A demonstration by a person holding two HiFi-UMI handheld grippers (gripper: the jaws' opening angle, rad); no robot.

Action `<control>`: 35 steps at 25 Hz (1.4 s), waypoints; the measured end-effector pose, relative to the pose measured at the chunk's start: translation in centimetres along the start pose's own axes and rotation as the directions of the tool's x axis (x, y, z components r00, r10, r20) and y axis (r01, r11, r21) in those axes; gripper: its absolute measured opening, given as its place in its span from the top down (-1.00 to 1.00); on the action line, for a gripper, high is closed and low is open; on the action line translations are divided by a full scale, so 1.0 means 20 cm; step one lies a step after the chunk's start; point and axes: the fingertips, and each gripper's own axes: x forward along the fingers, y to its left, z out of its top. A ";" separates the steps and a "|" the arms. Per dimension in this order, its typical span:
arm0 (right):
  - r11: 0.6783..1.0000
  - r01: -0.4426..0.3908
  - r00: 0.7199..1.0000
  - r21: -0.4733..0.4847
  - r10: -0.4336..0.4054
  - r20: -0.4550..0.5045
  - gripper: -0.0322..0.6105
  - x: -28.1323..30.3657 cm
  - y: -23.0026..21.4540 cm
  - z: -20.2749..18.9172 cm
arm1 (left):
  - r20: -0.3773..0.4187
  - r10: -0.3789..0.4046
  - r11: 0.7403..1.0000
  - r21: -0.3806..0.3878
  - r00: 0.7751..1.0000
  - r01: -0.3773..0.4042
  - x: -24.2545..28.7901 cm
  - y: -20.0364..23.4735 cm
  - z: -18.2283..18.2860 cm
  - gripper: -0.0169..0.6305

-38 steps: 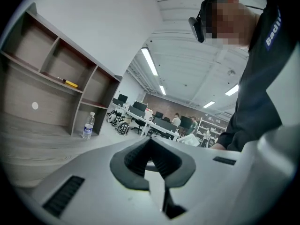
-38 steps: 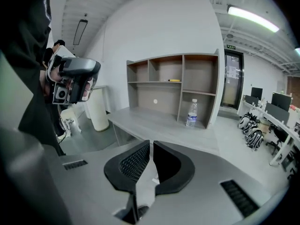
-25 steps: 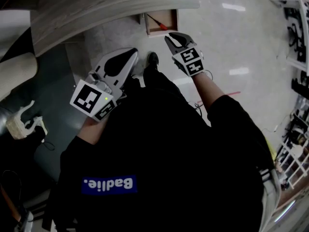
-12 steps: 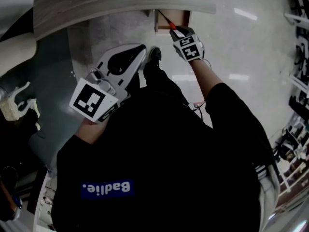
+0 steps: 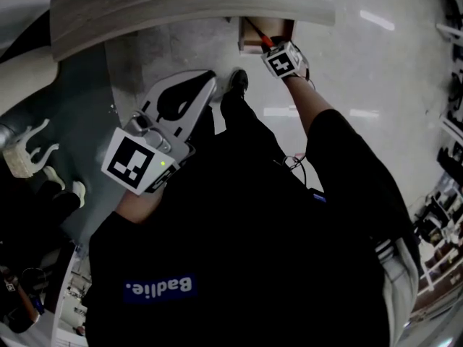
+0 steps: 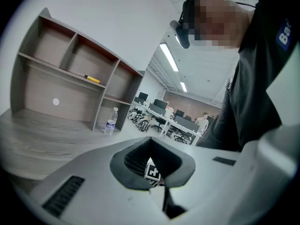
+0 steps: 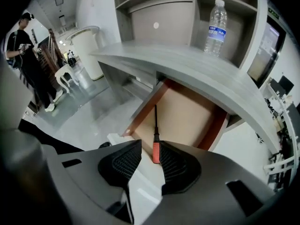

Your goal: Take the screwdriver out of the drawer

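The screwdriver (image 7: 155, 137) has a thin black shaft and a red handle and lies in the open wooden drawer (image 7: 187, 114) under the desk top. My right gripper (image 7: 149, 145) points steeply down over the drawer's front. Its jaws are opening, with the red handle between them, close to the right pad (image 7: 176, 165) and not pressed. In the head view the right gripper (image 5: 276, 47) reaches into the drawer (image 5: 249, 45) and hides most of the screwdriver (image 5: 263, 39). My left gripper (image 5: 209, 77) hangs shut and holds nothing, off to the left of the drawer (image 6: 150, 139).
The curved grey desk (image 5: 181, 6) juts over the drawer. A water bottle (image 7: 216, 20) stands on it beside shelf cubbies (image 6: 70, 74). A shoe (image 5: 237, 83) is on the glossy floor below. White chairs (image 5: 29, 150) stand left, and people stand far off (image 7: 28, 55).
My right gripper has dropped and reached forward from just short of the drawer into it, over the screwdriver's handle, with its jaws spread wider. The left gripper has shifted only slightly.
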 end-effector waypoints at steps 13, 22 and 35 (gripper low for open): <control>0.998 -0.003 0.985 -0.062 -0.008 -0.174 0.43 0.33 -0.06 -0.12 | -0.034 0.042 0.999 -0.030 0.999 -0.043 0.04 0.14 0.00 0.94; 0.994 -0.010 0.974 -0.106 -0.014 -0.228 0.43 0.44 -0.09 -0.13 | -0.079 0.088 0.995 -0.043 0.993 -0.091 0.01 0.18 -0.08 0.94; 0.980 0.028 0.979 -0.198 -0.067 -0.194 0.54 0.46 -0.08 -0.08 | -0.098 0.102 0.993 -0.056 0.990 -0.108 -0.06 0.18 -0.12 0.94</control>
